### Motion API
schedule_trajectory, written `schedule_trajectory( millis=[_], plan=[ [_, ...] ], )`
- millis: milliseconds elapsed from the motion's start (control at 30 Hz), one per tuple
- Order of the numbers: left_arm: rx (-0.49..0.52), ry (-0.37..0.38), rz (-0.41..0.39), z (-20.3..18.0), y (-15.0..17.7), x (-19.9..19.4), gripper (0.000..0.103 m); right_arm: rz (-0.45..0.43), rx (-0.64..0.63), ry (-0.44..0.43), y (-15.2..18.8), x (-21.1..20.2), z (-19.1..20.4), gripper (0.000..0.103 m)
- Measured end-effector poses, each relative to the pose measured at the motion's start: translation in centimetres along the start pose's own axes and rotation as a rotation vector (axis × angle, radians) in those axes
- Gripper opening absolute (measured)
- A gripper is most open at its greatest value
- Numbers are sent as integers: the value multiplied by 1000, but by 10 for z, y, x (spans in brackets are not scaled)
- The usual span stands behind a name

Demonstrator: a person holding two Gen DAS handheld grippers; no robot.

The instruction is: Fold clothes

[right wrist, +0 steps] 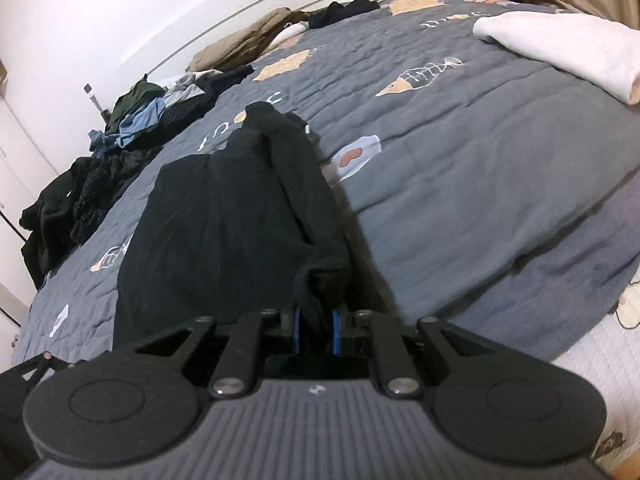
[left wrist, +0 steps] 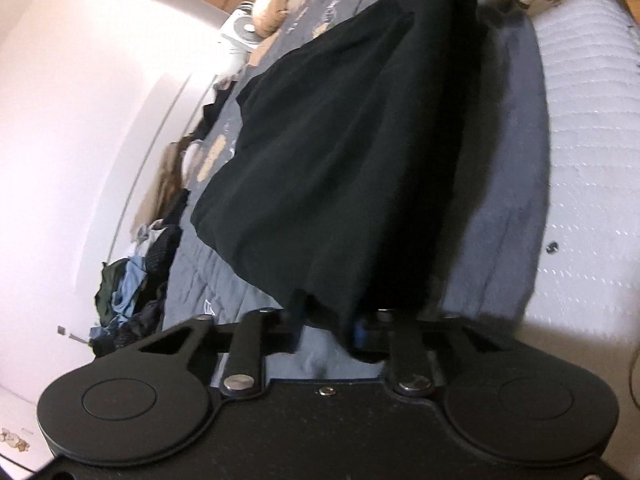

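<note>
On the bed's grey quilt a black garment lies partly spread — each gripper, left and right, clamps an edge; unfolded clothes wait, one white folded piece looks done.

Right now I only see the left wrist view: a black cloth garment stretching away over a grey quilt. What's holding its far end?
Observer: The right fingers, blue-padded, are shut on a bunched edge of the black cloth garment.
Operator: Anything lying in the way over there?
Observer: A folded white cloth lies on the grey quilt, well apart from the garment.
Operator: And those pale blotches on the quilt?
Observer: From the right wrist view they are stitched fish-skeleton pictures.
</note>
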State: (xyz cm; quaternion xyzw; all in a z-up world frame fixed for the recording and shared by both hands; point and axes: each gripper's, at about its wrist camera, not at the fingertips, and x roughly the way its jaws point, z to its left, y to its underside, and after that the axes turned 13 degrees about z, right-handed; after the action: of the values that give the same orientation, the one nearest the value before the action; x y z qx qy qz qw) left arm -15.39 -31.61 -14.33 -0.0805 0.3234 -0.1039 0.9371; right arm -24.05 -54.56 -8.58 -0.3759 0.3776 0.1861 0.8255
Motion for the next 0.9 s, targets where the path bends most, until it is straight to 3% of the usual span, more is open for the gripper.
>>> schedule_trajectory(
  millis=[133,267,333,367,433,500,667,733,900],
  plan=[
    [-40,39,31,19,11,-13,9,33,-16,-44,2,2,4,14],
    [-62,76,52,29,26,-25,8,78,-37,-65,9,6,15,15],
    [-55,52,13,19,31,-32,14,65,-31,-50,10,1,17,15],
    [-42,86,22,17,32,-34,17,54,-20,-47,9,-4,17,18],
    [-39,170,35,18,38,-38,42,34,1,-40,7,-14,16,26],
    [-72,253,32,29,45,-44,43,-25,40,-5,9,-32,9,31],
    [-301,458,-43,84,63,-67,45,-182,116,35,12,-76,-12,35],
    [-426,511,-100,112,63,-73,52,-221,97,30,4,-84,-14,39],
    [-691,597,-214,158,47,-59,53,-224,7,-95,-35,-80,2,45]
  ],
)
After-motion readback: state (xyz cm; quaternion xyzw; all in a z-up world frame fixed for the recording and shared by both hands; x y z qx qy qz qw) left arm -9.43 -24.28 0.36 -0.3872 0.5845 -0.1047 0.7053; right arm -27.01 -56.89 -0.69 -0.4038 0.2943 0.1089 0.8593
